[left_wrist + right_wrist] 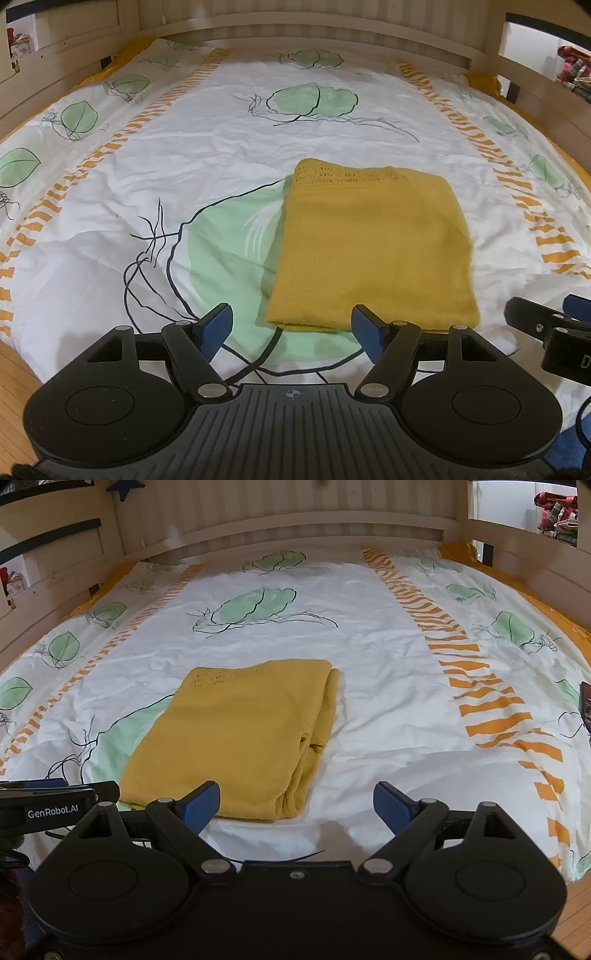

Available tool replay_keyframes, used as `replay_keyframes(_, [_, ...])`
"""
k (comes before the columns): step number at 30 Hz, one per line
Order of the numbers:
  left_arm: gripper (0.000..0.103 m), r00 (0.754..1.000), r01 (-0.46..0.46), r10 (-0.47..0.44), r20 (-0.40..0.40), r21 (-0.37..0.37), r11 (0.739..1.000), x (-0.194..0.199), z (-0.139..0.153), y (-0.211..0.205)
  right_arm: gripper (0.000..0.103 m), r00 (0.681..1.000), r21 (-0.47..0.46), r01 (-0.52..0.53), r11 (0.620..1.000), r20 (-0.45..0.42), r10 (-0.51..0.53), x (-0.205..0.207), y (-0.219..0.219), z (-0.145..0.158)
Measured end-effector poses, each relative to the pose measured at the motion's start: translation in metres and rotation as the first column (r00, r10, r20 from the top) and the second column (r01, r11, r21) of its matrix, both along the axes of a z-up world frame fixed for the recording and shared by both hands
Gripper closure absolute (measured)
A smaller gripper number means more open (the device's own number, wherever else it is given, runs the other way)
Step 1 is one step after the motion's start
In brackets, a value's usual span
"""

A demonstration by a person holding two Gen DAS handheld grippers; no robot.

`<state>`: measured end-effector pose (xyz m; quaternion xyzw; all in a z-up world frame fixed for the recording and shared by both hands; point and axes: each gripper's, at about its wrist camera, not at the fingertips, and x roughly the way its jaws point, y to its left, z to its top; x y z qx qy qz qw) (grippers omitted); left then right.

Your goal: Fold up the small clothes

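Black hand-held gripper (291, 330), blue fingertips (218, 328), silver screws, "GenRobot.AI" marking

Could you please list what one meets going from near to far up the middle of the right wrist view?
Right gripper, held open → folded yellow knit garment → white leaf-print duvet → wooden bed frame rail.

A home bedroom: a bed (221, 155) with a leaf-printed white duvet, enclosed by a pale wooden frame (295, 528), wood floor (14, 373) alongside.
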<state>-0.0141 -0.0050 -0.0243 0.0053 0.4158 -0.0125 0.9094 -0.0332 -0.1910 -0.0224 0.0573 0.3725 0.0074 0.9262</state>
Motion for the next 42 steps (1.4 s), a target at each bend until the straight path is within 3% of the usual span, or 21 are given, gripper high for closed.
replay_keyframes(42, [0.033,0.999,0.017,-0.017,-0.036,0.007,1.000,0.0040,-0.0025,-0.0020,0.012,1.000,0.021,0.009,1.000,-0.029,-0.009,0.0052,-0.0004,-0.0037])
